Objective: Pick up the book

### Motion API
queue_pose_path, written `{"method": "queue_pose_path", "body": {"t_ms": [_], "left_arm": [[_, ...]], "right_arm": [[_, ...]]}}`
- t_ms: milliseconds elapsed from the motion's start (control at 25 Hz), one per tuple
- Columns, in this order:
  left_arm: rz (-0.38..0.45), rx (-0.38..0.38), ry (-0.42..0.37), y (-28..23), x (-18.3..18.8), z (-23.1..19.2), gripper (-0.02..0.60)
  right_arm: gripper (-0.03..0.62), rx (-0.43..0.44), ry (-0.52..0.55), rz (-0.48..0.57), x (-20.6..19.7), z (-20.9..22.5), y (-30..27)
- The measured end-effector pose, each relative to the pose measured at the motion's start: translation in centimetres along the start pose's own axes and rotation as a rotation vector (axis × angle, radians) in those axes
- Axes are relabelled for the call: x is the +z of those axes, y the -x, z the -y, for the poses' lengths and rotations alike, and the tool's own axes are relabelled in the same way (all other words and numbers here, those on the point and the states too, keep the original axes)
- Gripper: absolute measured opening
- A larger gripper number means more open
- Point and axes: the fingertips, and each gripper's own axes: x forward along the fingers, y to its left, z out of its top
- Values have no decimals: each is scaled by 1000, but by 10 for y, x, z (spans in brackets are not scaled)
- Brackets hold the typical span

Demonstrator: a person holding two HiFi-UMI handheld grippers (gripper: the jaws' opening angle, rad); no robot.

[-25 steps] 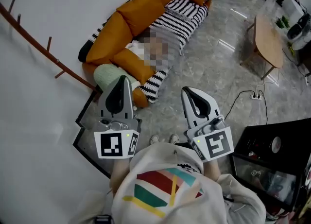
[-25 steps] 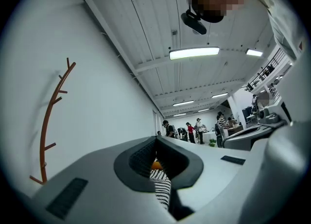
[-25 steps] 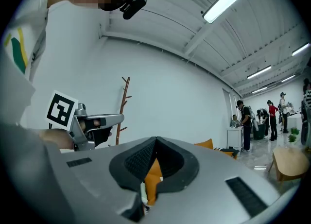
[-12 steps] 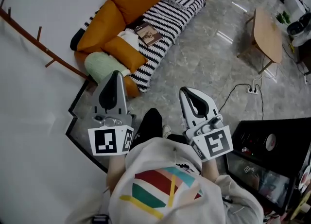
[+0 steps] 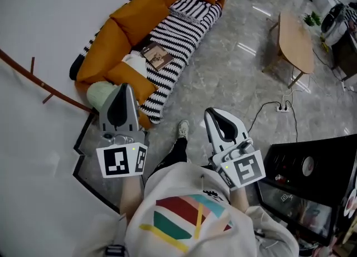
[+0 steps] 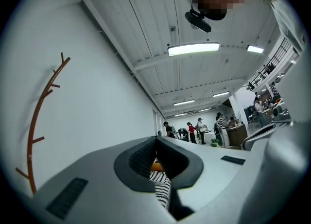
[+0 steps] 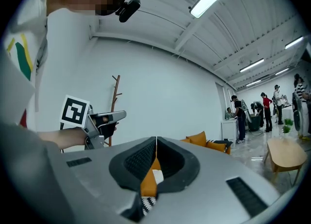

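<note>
Two grippers: the left gripper (image 5: 121, 87) and the right gripper (image 5: 212, 112) are held side by side in front of the person's chest. Both point toward the sofa (image 5: 139, 13) and are well apart from it.
Left gripper jaws: pressed together at the tips, pinching nothing. The hollow behind the tips shows only a far-off bit of striped and orange sofa.
Right gripper jaws: pressed together at the tips, with nothing between them.
Book: the book (image 5: 158, 56) lies flat on the sofa's striped seat, close to the orange back cushions and toward the end nearer the person. Nothing touches it but the sofa.
Beside the book: a white cushion (image 5: 133, 62) sits just beside it on the side of the near end. An orange cushion (image 5: 131, 78) comes next, and a green cushion (image 5: 102, 93) lies at the sofa's near end.
Floor: the grey stone floor (image 5: 234, 83) carries the person's shoe (image 5: 183, 129), seen between the two grippers.
Coffee table: the wooden coffee table (image 5: 295, 41) stands well apart from the sofa's front edge.
Power strip: the power strip (image 5: 284, 107) lies on the floor near the table's legs, with a dark cable running from it.
Background: people (image 7: 266, 106) stand at the far end of the room.
</note>
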Motion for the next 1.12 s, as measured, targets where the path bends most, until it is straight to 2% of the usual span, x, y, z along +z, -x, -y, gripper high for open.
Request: {"method": "queue_pose_path", "body": {"t_ms": [160, 360, 560, 680, 840, 1120], "left_arm": [[-7, -32, 5, -51, -12, 2, 6], [-20, -53, -50, -111, -24, -7, 6], [-16, -63, -46, -164, -30, -21, 6], [-17, -63, -78, -190, -37, -34, 6], [-59, -43, -93, -217, -55, -51, 6], [-100, -49, -206, -262, -73, -65, 6]], "right_arm": [[15, -33, 7, -8, 3, 33, -30], [15, -31, 19, -23, 12, 69, -88], [15, -2, 11, -27, 21, 93, -151], [15, 21, 14, -40, 20, 101, -188], [15, 47, 6, -68, 12, 112, -222], [15, 24, -85, -101, -4, 146, -261]]}}
